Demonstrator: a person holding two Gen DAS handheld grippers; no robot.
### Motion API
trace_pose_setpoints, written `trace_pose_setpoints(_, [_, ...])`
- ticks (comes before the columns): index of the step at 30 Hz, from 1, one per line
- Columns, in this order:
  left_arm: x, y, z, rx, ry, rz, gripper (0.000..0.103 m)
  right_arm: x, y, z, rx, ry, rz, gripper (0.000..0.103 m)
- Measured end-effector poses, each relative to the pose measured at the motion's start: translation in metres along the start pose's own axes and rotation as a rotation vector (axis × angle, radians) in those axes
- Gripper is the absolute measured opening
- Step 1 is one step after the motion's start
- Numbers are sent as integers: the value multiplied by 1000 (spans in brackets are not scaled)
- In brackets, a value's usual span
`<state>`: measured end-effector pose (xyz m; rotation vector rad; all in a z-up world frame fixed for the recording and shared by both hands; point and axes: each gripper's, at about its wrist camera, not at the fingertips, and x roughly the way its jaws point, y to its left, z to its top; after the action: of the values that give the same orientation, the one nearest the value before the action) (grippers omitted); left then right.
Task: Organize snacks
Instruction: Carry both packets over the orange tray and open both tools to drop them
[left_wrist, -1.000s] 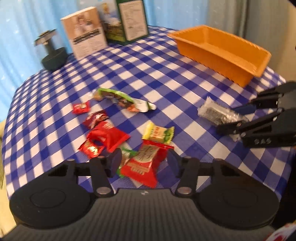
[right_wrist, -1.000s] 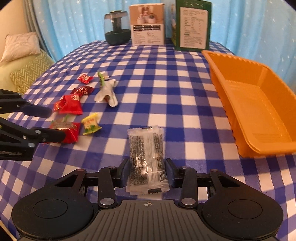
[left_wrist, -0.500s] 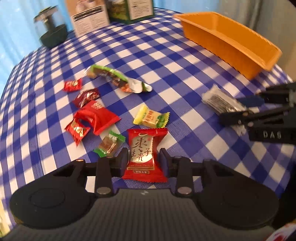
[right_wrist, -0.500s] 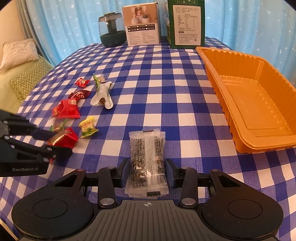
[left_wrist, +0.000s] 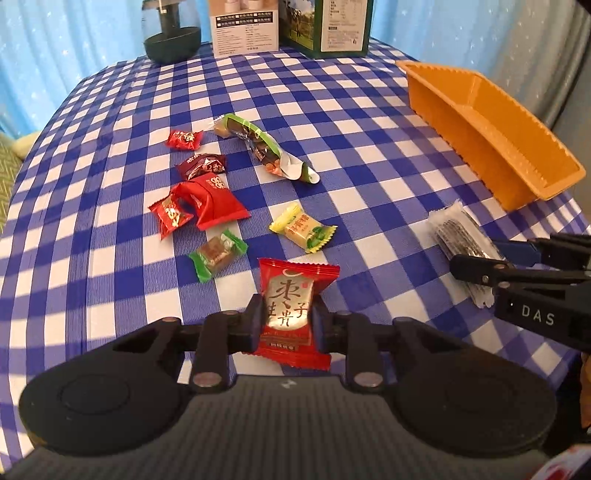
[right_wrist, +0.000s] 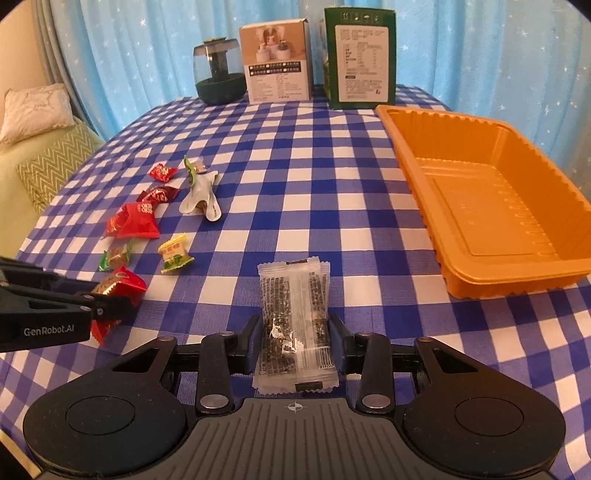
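On the blue checked tablecloth, my left gripper (left_wrist: 288, 310) is closing, its pads pressing both sides of a red snack packet (left_wrist: 293, 280) with a silver label. In the right wrist view the same left gripper (right_wrist: 107, 295) comes in from the left, holding that red packet (right_wrist: 125, 282). My right gripper (right_wrist: 295, 332) is also closing, its pads against the sides of a clear packet of dark snack (right_wrist: 293, 291). The orange tray (right_wrist: 406, 147) stands empty at the right. A yellow candy (left_wrist: 303, 230), a green-ended candy (left_wrist: 218, 254) and several red packets (left_wrist: 207, 199) lie loose.
A long green wrapper (left_wrist: 264, 147) lies mid-table. At the back stand a dark jar (right_wrist: 219, 74), a white box (right_wrist: 275, 66) and a green box (right_wrist: 360, 59), with a blue curtain behind. A sofa with a cushion (right_wrist: 33, 110) is off the table's left edge.
The left gripper has rolled level and its jaws have narrowed onto the red packet. The right gripper has barely moved and its jaws drew in slightly on the clear packet.
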<state>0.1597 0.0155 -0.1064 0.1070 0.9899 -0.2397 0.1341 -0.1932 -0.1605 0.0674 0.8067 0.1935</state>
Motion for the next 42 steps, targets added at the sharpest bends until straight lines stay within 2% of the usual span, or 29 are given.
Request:
trace_pose_setpoints(5, [-23,-8,2,-44,-33,-10,24,-27,-5,5,26,-50,5,38])
trace_pose_setpoints(10, [-44,-30,20,-52,-82,-34,23,-59,-21,21,71,-122,3,38])
trace_pose_setpoints(11, [-46,-36,26,-53,-91,-42,23,-65,-27,26,76,-138,41,38])
trace_pose_setpoints(14, [-51,-61,46,-48,-122,-78,24,-80,-54,41,160,-166,52,38])
trace_pose_setpoints(18, [-51,-100,70,-18,-151,-128,24,-94,-95,59,217,-196,21,38])
trace_pose_setpoints(23, [-39,-143,97,1,-162,-178,23,-93,-149,75,247,-191,-17,38])
trace_pose_setpoints(28, [-22,-173,112,1,-153,-211,23,-86,-189,75,269,-172,-46,38])
trace_pose_setpoints(37, [7,-203,129,0,-166,-240,24,-69,-218,80,296,-166,-69,38])
trace_pose_setpoints(40, [19,-207,131,-14,-173,-242,32,-67,-222,81,304,-165,-73,38])
trace_pose_setpoints(42, [21,-205,129,-17,-164,-242,33,-66,-224,80,312,-163,-72,38])
